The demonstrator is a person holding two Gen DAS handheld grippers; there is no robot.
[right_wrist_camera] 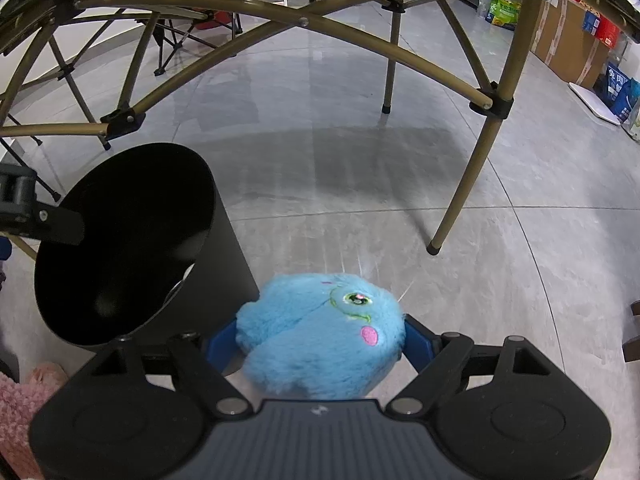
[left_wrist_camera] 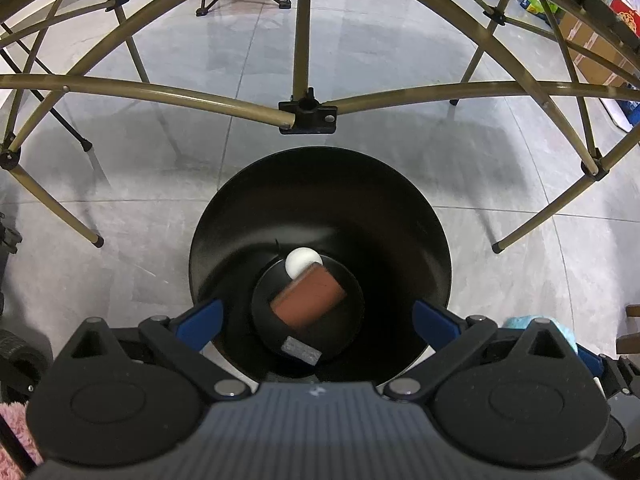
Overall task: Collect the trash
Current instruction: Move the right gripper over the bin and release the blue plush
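- Plush (right_wrist_camera: 320,332), blue and round, sits clamped between the right gripper (right_wrist_camera: 320,340) pads, just right of the bin (right_wrist_camera: 224,248)
- Bin mouth lies to its left, so a leftward carry looks next
- Left gripper (left_wrist_camera: 316,320) hangs spread wide and empty over the bin, brown block (left_wrist_camera: 308,296) and white ball (left_wrist_camera: 302,262) lying at the bottom

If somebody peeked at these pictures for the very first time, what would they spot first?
Probably the fluffy blue plush toy with a stitched face, squeezed between the right gripper fingers just right of the black trash bin. Next, looking straight down into that bin from the open left gripper, a brown block is inside it, with a white ball at the bottom.
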